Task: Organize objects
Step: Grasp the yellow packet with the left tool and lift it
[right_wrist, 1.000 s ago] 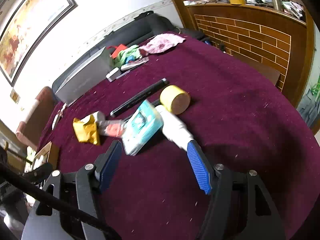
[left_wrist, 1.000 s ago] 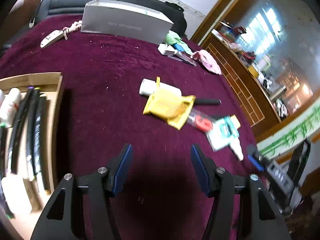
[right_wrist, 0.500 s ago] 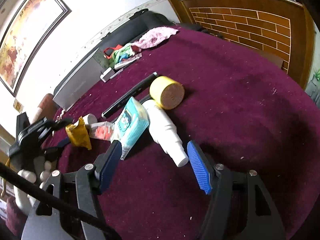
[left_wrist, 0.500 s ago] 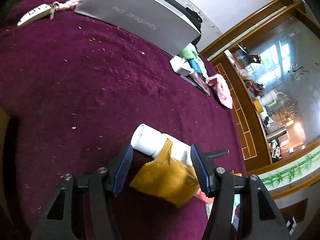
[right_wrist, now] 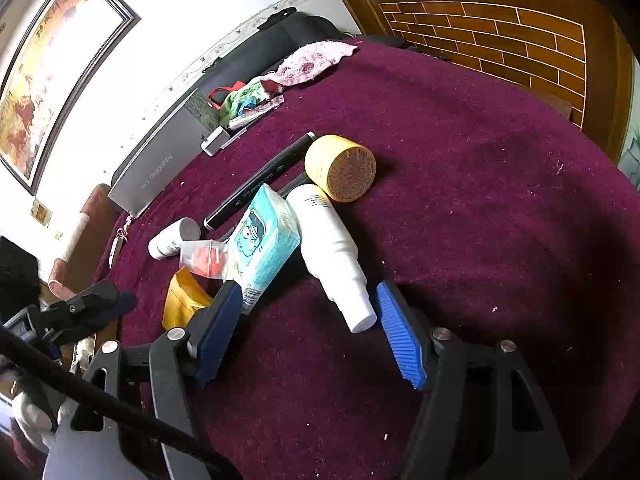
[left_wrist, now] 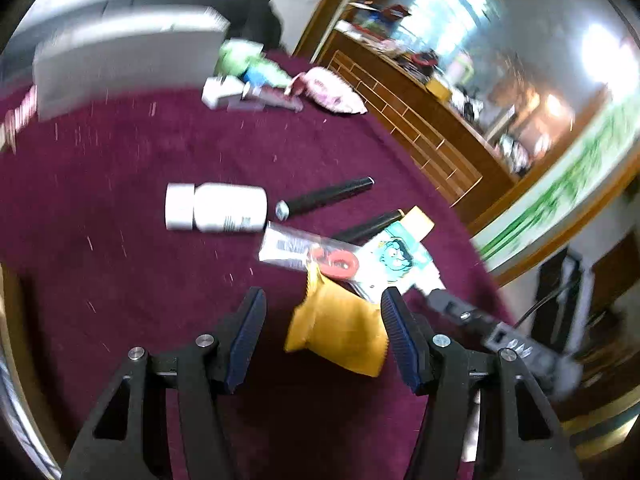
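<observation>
Yellow pouch (left_wrist: 340, 332) now between jaws (unclamped), bottle (left_wrist: 216, 212) uncovered

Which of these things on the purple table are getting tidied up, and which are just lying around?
Getting tidied, by the grippers:
- yellow packet
- white spray bottle
- blue tissue pack
- white pill bottle
- yellow tub
- black marker

Probably just lying about, far side:
- grey box
- pink cloth
- green cloth
</observation>
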The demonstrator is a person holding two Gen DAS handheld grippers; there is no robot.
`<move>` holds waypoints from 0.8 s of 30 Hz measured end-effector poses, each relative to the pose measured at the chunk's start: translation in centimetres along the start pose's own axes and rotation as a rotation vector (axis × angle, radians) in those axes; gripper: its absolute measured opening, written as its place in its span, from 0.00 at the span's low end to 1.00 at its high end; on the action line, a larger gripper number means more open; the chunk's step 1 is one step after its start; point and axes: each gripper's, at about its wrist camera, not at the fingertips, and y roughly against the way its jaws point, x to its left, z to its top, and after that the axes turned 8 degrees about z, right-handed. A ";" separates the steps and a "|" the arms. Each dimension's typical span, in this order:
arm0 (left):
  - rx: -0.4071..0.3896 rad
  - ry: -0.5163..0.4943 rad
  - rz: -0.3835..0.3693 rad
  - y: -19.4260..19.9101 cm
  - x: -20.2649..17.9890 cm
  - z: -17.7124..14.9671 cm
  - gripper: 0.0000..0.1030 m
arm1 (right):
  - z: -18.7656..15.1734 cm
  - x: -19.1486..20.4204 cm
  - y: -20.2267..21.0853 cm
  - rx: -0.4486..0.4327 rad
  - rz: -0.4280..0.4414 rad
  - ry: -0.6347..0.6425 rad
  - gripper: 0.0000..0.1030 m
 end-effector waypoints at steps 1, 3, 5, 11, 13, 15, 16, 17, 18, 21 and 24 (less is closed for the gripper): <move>-0.009 -0.041 0.018 0.1 -0.7 0.1 0.52 | 0.0 0.0 0.0 -0.001 0.002 -0.003 0.67; -0.003 -0.105 0.054 -0.8 -2.0 0.1 0.52 | 0.0 -0.2 0.0 -0.002 0.006 -0.009 0.67; 0.000 -0.088 0.117 -2.1 -2.2 0.4 0.52 | 0.1 -0.1 0.0 -0.003 0.007 -0.011 0.67; -0.007 -0.025 0.197 -5.4 -3.1 1.2 0.51 | 0.1 -0.1 -0.1 0.000 0.006 -0.001 0.69; 0.055 -0.081 0.240 -6.6 -4.1 0.5 0.51 | 0.1 -0.1 -0.1 -0.001 0.007 -0.002 0.69; 0.110 -0.122 0.264 -6.9 -4.5 -0.4 0.51 | 0.1 -0.1 -0.1 -0.001 0.008 -0.003 0.69; 0.145 -0.139 0.265 -6.8 -4.6 -0.9 0.51 | 0.1 -0.2 -0.1 -0.001 0.009 -0.003 0.69; 0.164 -0.174 0.266 -6.2 -4.8 -1.5 0.51 | 0.1 -0.1 -0.1 -0.001 0.010 -0.004 0.70; 0.189 -0.186 0.256 -5.9 -4.9 -2.0 0.51 | 0.1 -0.2 -0.1 0.000 0.012 -0.004 0.70; 0.240 -0.179 0.183 -3.7 -4.6 -3.4 0.51 | 0.2 -0.1 -0.2 0.002 0.016 -0.003 0.71; 0.190 -0.160 0.154 -0.9 -3.8 -4.0 0.52 | 0.2 -0.2 -0.2 0.002 0.023 -0.007 0.72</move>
